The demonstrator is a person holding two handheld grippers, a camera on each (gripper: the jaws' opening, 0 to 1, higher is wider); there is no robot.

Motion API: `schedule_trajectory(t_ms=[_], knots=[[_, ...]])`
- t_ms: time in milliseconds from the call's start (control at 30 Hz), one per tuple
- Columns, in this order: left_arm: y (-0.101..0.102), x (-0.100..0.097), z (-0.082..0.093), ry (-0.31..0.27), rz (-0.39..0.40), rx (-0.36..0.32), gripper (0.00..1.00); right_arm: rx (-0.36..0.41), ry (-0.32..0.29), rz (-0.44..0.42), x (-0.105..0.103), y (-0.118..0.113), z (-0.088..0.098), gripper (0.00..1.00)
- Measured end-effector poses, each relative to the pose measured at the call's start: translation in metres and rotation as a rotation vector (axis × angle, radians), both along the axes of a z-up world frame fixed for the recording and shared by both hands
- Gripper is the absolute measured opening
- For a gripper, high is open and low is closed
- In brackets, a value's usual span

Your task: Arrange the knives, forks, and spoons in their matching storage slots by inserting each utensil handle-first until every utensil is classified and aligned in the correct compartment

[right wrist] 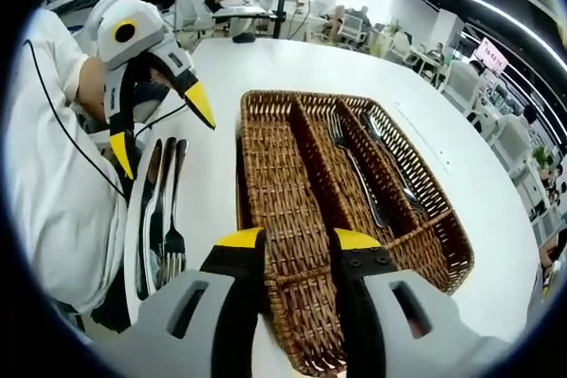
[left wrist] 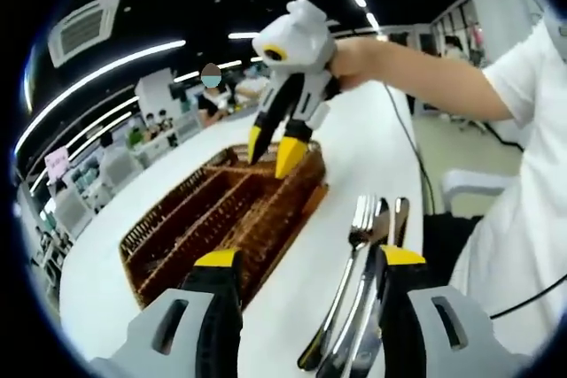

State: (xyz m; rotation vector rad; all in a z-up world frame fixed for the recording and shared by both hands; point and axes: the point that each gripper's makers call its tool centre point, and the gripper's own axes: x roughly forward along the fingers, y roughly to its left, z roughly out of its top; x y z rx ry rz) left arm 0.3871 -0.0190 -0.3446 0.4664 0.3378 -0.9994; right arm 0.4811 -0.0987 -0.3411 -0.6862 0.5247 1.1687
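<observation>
The wicker tray [right wrist: 292, 219] lies on the white tabletop [right wrist: 443, 121], split into long compartments. In the right gripper view one holds a fork [right wrist: 354, 165] and the next one over, toward three o'clock, holds another utensil [right wrist: 390, 161] (too blurred to tell whether it is a spoon or a knife); the wide compartment at nine o'clock looks bare. A loose bunch of cutlery [right wrist: 159, 219] waits on the tabletop just beside the tray, near the person's white sleeve.

The left tool [left wrist: 306, 258] has its jaws spread wide and holds nothing; the loose forks [left wrist: 359, 245] lie between its tips. The right tool [right wrist: 297, 241] hovers over the near end of the tray, jaws parted and empty.

By my judgement the sorting is early: most pieces are still outside. The step in hand looks like a pick from the pile by the left tool. Next, it needs to close on a single utensil, not the bunch, then turn it handle-first toward the matching slot.
</observation>
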Motion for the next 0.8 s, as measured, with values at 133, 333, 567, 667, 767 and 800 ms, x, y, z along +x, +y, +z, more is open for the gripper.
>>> schedule_trajectory(t_ms=[133, 333, 567, 667, 767, 800], knots=[[0.000, -0.001, -0.001, -0.001, -0.008, 0.017, 0.58, 0.011, -0.003, -0.002, -0.001, -0.002, 0.001, 0.31], [-0.002, -0.003, -0.001, -0.003, -0.018, 0.033, 0.55, 0.025, -0.004, -0.006, -0.008, -0.004, 0.000, 0.32], [-0.006, -0.004, -0.004, 0.002, -0.043, 0.064, 0.49, 0.043, -0.007, -0.010, -0.017, -0.007, 0.000, 0.33], [-0.009, -0.004, -0.004, 0.002, -0.052, 0.072, 0.48, 0.048, -0.007, -0.016, -0.020, -0.010, 0.000, 0.33], [-0.012, -0.005, -0.005, 0.008, -0.064, 0.082, 0.46, 0.056, -0.008, -0.021, -0.021, -0.012, 0.001, 0.34], [-0.012, -0.005, -0.005, 0.009, -0.066, 0.084, 0.45, 0.058, -0.010, -0.023, -0.022, -0.013, 0.001, 0.34]])
